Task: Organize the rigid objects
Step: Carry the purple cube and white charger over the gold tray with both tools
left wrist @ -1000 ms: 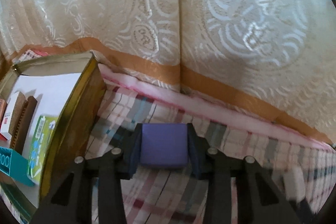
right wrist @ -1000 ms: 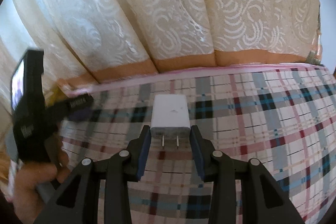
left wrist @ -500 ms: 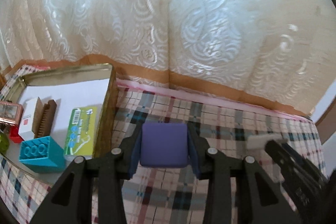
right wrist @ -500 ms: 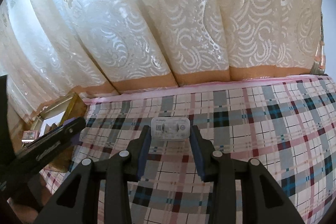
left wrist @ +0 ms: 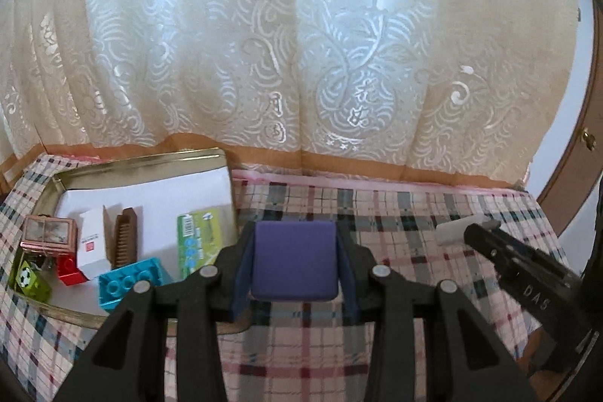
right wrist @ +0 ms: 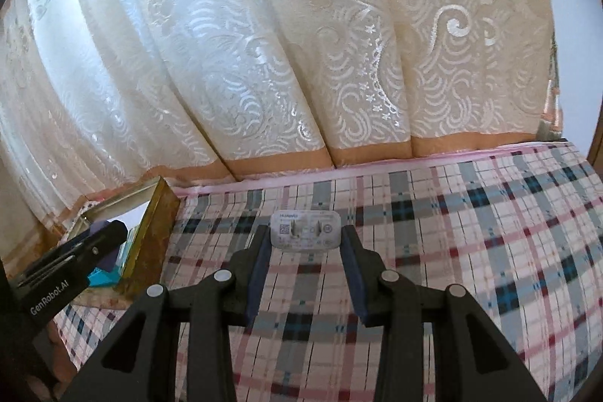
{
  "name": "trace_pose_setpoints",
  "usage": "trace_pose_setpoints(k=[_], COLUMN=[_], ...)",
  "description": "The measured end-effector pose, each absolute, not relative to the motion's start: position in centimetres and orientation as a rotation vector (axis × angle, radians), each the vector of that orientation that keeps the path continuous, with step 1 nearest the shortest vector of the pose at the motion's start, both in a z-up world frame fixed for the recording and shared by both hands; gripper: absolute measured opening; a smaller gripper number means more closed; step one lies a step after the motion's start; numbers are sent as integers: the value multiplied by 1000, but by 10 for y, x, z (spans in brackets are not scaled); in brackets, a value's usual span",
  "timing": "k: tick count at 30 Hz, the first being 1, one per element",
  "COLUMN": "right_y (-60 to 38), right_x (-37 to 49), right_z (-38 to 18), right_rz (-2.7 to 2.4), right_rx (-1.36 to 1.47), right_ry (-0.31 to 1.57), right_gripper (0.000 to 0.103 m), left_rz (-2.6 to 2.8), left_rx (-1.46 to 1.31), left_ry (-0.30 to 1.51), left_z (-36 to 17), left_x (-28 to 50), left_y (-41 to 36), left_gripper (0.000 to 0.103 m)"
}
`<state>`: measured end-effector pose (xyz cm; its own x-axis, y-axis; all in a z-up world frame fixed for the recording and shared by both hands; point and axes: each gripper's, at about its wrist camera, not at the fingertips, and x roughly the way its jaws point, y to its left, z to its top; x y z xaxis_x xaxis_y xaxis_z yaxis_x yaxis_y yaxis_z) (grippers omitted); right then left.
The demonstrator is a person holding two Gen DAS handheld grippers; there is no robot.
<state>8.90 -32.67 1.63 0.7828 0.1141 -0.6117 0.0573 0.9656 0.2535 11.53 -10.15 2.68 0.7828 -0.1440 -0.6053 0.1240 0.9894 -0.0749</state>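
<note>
My left gripper [left wrist: 294, 266] is shut on a purple block [left wrist: 294, 260], held above the plaid cloth just right of a gold tin tray [left wrist: 143, 161]. The tray holds a blue brick [left wrist: 130, 283], a green packet [left wrist: 199, 240], a white box [left wrist: 90, 243], a brown comb [left wrist: 124, 242], a red brick [left wrist: 69, 266], a pink-framed box [left wrist: 49, 232] and a green football cube [left wrist: 28, 279]. My right gripper [right wrist: 306, 251] is shut on a white charger plug [right wrist: 306, 230], prongs facing the camera, lifted off the cloth. In the left wrist view the right gripper [left wrist: 486, 232] shows at right with the charger [left wrist: 454, 230].
A plaid tablecloth [right wrist: 471, 232] covers the surface, with a cream patterned curtain [left wrist: 301, 44] hanging along its far edge. The tray's gold wall [right wrist: 150, 236] stands left of the right gripper, with the left gripper's body [right wrist: 68, 266] beside it. A brown curved edge [left wrist: 569, 153] lies at far right.
Both grippers have risen with their loads. The left wrist view has swung so the whole tray now shows. The charger has tipped from lying flat to prongs facing the camera.
</note>
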Motion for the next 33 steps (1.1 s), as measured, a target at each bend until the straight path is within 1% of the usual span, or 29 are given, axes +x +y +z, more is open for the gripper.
trace_pose_setpoints(k=[7, 14, 25, 33], right_y=[-298, -239, -149, -107], right_x=[68, 61, 75, 83], right_z=[34, 50, 56, 54], right_rz=[28, 64, 164, 226], right_rx=[261, 210, 151, 140], right_ry=[652, 623, 619, 613], right_gripper=[40, 40, 41, 41], left_rz=[-141, -109, 2, 24], left_rx=[-24, -35, -23, -43], left_ry=[624, 598, 566, 565], left_z=[31, 35, 27, 20], left_x=[100, 91, 97, 102], left_y=[-67, -23, 43, 72], left_gripper=[39, 39, 39, 39])
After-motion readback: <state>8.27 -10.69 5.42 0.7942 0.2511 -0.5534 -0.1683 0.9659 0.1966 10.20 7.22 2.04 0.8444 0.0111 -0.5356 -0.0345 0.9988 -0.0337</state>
